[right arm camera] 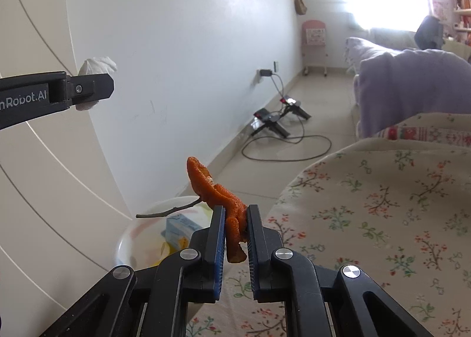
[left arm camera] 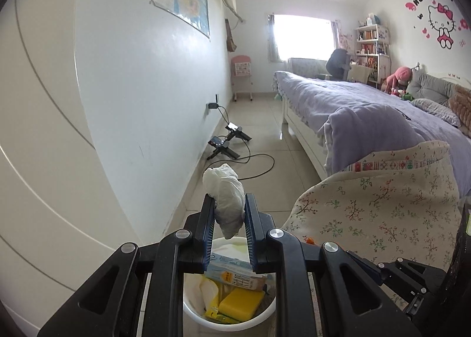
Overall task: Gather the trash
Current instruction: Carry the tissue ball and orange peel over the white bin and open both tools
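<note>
I see a strip of bare floor [left arm camera: 262, 119] running up the middle of the left view, hemmed by the wall [left arm camera: 141, 78] at left and the bed [left arm camera: 368, 107] at right; the floral cloth [left arm camera: 382, 213] edge crowds the lower right. My left claw [left arm camera: 230, 213] pinches a white wad [left arm camera: 226, 198], hanging right above the bin [left arm camera: 194, 307] at bottom centre. My right claw [right arm camera: 235, 228] is pressed together on an orange peel [right arm camera: 217, 195] with a twig [right arm camera: 167, 211], lower centre of its view, over the cloth edge, bin just left.
</note>
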The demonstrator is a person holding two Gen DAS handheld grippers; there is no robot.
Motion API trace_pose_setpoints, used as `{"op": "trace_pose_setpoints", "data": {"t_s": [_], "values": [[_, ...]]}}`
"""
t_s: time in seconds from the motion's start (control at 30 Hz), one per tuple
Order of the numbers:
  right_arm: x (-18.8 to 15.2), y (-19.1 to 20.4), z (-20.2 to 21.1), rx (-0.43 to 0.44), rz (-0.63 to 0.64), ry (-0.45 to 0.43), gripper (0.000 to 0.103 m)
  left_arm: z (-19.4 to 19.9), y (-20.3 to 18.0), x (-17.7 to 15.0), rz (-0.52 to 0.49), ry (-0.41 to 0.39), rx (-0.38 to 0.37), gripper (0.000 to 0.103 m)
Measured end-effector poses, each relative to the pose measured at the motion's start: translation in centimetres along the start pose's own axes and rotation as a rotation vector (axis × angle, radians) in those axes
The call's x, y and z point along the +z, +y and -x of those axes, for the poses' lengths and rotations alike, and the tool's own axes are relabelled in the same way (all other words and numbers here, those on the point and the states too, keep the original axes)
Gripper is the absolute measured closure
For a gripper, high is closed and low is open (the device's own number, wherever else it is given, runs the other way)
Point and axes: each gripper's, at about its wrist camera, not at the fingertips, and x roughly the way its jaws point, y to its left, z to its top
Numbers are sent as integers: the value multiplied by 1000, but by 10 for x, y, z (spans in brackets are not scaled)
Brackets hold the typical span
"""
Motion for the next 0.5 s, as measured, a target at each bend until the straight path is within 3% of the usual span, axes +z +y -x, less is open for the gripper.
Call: {"op": "trace_pose_setpoints", "data": {"t_s": [0.33, 0.5], "values": [[-3, 20, -32, 37, 35, 35, 91, -27, 8, -17, 27, 113, 3, 77], [-8, 26, -46, 38, 58, 53, 91, -42, 14, -19, 67, 188, 0, 58]]}}
